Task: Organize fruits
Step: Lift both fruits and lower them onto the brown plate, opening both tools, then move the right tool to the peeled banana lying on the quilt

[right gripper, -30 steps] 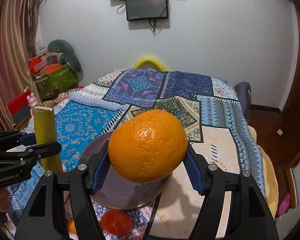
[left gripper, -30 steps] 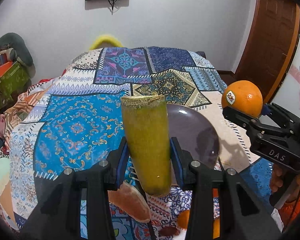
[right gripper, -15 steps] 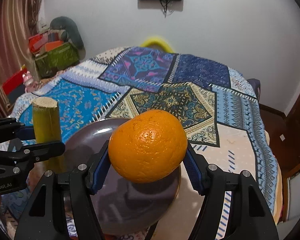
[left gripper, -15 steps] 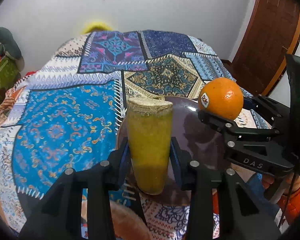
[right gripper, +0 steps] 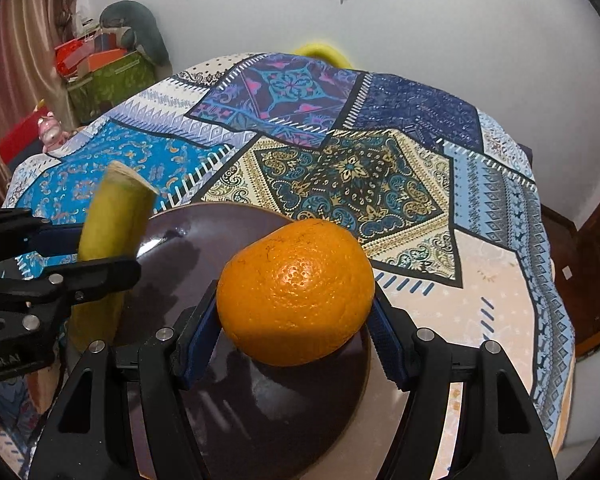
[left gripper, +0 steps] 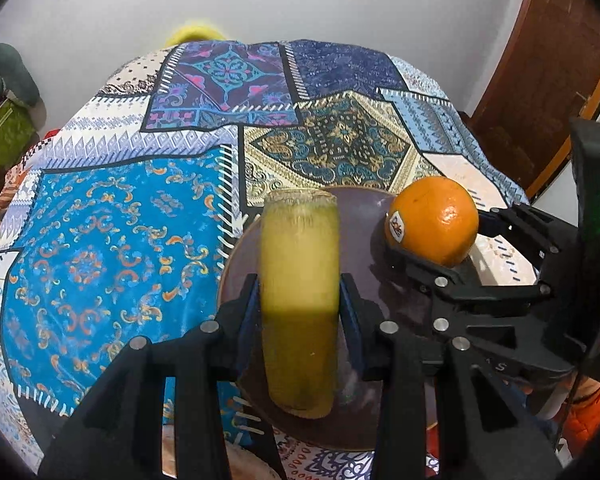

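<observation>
Both grippers were seen loaded over the dark plate [right gripper: 168, 236] on the patchwork cloth [left gripper: 112, 248]. By the left gripper [left gripper: 300, 308] a yellow-green stalk piece [left gripper: 299, 280] was pinched upright about its middle, its lower end hanging just above the plate's near left part. By the right gripper [right gripper: 296, 312] the orange [right gripper: 296, 292] was clamped between the blue pads [right gripper: 196, 340], held above the plate's right side. Whether either fruit touched the plate could not be told. The step was judged to be setting both down. It would best be done by lowering each until contact was felt, the stalk tipped flat to keep it from toppling, the orange released low so that it would not roll off the shallow rim, and the two kept apart.
</observation>
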### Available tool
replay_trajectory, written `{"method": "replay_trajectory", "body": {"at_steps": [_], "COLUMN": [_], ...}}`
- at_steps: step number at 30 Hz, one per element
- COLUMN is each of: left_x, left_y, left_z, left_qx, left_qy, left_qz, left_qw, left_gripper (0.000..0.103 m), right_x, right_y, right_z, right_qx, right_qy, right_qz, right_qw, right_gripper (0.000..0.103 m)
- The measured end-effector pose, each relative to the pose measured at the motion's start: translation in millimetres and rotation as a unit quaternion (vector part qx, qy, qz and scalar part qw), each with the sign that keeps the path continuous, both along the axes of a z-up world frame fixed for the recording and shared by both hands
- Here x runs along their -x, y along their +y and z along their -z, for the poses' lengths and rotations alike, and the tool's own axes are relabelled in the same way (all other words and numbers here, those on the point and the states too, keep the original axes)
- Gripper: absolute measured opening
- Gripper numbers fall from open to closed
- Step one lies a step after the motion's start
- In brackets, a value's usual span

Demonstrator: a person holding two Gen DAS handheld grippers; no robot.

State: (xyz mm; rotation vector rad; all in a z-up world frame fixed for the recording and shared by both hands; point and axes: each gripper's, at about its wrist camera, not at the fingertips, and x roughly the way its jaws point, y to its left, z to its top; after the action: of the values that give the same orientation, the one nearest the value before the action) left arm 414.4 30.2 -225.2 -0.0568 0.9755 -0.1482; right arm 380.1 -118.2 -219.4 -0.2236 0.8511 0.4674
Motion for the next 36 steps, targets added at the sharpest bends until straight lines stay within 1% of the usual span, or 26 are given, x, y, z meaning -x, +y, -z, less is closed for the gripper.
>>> {"method": "replay_trajectory", "body": {"at_steps": [3,5,10,14,15,16,18,20,23,31,33,36], "left_x": [0,1,5,15,19,23,30,38,54,104,120,146], "left_y": [-1,0,2,9,12,14,19,24,30,36,35,33], "left_z": [4,4,-11,-21,-23,-25,-30,-36,-46,-76,-82,-88], "left_qx": [-0.003,-0.003,-0.005,-0.004,-0.005,-0.007,-0.008,-0.009,-0.014,-0.013,-0.013,-0.016], "left_qy": [0.01,0.006,-0.012,-0.02,-0.021,-0.022,-0.025,-0.029,-0.036,-0.052,-0.053,-0.051], "left_qz": [0.0,-0.006,-0.011,-0.018,-0.02,-0.023,-0.028,-0.032,-0.037,-0.037,-0.037,-0.033], "left_qw": [0.9999,1.0,0.9999,0.9996,0.9996,0.9995,0.9993,0.999,0.9986,0.9979,0.9979,0.998], "left_gripper": [0.038,0.038,0.038,0.038,0.038,0.038,0.038,0.039,0.039,0.039,0.042,0.044], "right_x": [-4,-6,-4,-2,0,2,8,13,21,66,82,108], "right_y": [0,0,0,-6,-8,-10,-13,-15,-21,-36,-39,-43], "right_z": [4,6,6,4,1,-3,-14,-24,-37,-70,-78,-87], "right_qx": [0.001,0.006,0.019,0.008,0.002,0.001,0.001,-0.002,-0.017,-0.033,-0.036,-0.037], "right_qy": [0.013,0.018,0.019,0.03,0.027,0.018,-0.01,-0.022,-0.023,-0.042,-0.046,-0.052], "right_qz": [0.004,0.007,0.002,0.005,0.006,0.01,0.018,0.022,0.026,0.032,0.033,0.031], "right_qw": [1.0,1.0,1.0,1.0,1.0,1.0,1.0,1.0,0.999,0.998,0.998,0.997], "right_gripper": [0.065,0.066,0.066,0.066,0.07,0.08,0.087,0.087,0.087,0.087,0.087,0.087]}}
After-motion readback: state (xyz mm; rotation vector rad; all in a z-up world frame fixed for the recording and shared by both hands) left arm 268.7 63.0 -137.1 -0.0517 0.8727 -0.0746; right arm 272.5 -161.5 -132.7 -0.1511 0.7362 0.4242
